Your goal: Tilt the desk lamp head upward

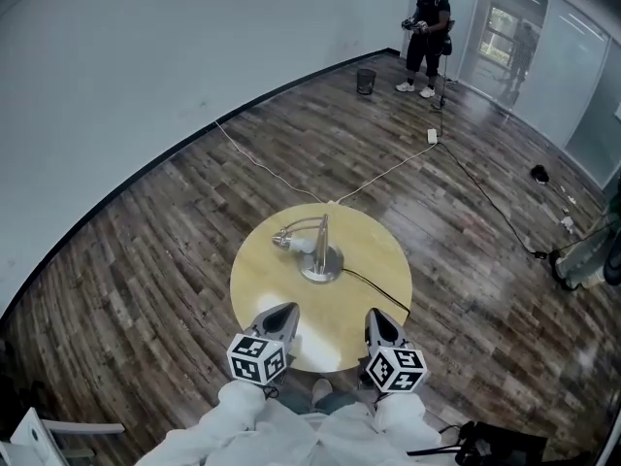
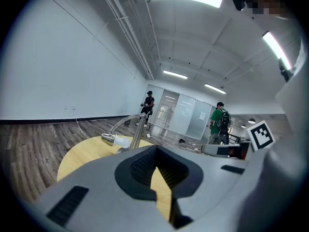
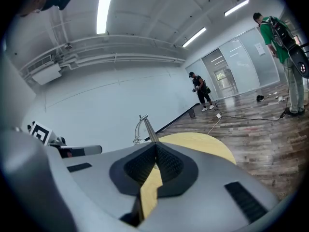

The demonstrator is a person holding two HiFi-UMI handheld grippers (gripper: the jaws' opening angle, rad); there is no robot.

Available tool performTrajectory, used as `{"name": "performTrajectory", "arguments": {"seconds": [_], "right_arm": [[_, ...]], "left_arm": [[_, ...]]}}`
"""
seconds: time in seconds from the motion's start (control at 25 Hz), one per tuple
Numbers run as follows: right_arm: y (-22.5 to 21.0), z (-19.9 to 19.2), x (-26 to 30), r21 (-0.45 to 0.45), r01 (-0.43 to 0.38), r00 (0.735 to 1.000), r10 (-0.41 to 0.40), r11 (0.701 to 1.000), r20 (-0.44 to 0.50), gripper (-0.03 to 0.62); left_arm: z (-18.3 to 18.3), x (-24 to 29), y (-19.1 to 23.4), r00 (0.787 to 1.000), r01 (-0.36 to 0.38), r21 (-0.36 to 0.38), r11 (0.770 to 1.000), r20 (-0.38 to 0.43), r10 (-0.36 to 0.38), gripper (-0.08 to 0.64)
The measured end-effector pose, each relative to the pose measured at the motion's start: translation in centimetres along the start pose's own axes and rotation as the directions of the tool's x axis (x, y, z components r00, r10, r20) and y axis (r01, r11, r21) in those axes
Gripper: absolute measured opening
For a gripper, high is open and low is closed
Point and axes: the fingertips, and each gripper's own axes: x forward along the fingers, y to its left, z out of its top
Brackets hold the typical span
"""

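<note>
A silver desk lamp (image 1: 312,245) stands on a round yellow table (image 1: 369,289). Its base (image 1: 321,264) sits near the table's middle, its curved neck bends left, and its head (image 1: 289,240) droops low at the left. The left gripper view shows the lamp (image 2: 126,132) ahead, head pointing left. In the right gripper view the lamp's stem (image 3: 147,128) rises just beyond the jaws. My left gripper (image 1: 281,315) and right gripper (image 1: 378,324) hover side by side over the table's near edge, well short of the lamp. Both are shut with nothing held.
A black cord (image 1: 383,291) runs from the lamp base off the table's right side. White and black cables (image 1: 417,158) cross the wooden floor. A person (image 1: 427,35) stands far back beside a bin (image 1: 366,81). Another person with a backpack (image 2: 219,123) stands to the right.
</note>
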Motion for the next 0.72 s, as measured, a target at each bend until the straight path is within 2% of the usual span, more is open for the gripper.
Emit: {"name": "performTrajectory", "arguments": {"seconds": [0.12,0.4,0.64,0.68,0.72], "right_arm": [[-0.1,0.0,1.8,-0.003,-0.012,0.999,0.012,1.000,-0.032,0.014],[0.7,-0.6,5.7,-0.005,-0.012,0.997,0.012,1.000,-0.071,0.014],[0.0,-2.4,10.3,-0.103,-0.033,0.987,0.016,0.994,-0.160,0.014],[0.0,-2.7,11.3,-0.114,-0.050,0.984,0.029,0.992,-0.178,0.020],[-0.1,-2.9,12.3,-0.113,-0.069,0.980,0.046,0.991,-0.193,0.058]], "left_arm": [[0.1,1.1,0.8,1.000,0.002,-0.002,1.000,-0.016,-0.002,-0.002],[-0.3,3.5,3.0,0.996,0.060,-0.007,0.998,-0.065,-0.060,-0.002],[-1.3,5.4,4.9,0.989,0.116,-0.011,0.993,-0.092,-0.117,-0.002],[-1.6,5.7,5.2,0.985,0.138,-0.009,0.990,-0.102,-0.138,-0.002],[-2.1,6.1,5.5,0.980,0.160,0.001,0.987,-0.121,-0.158,-0.002]]}}
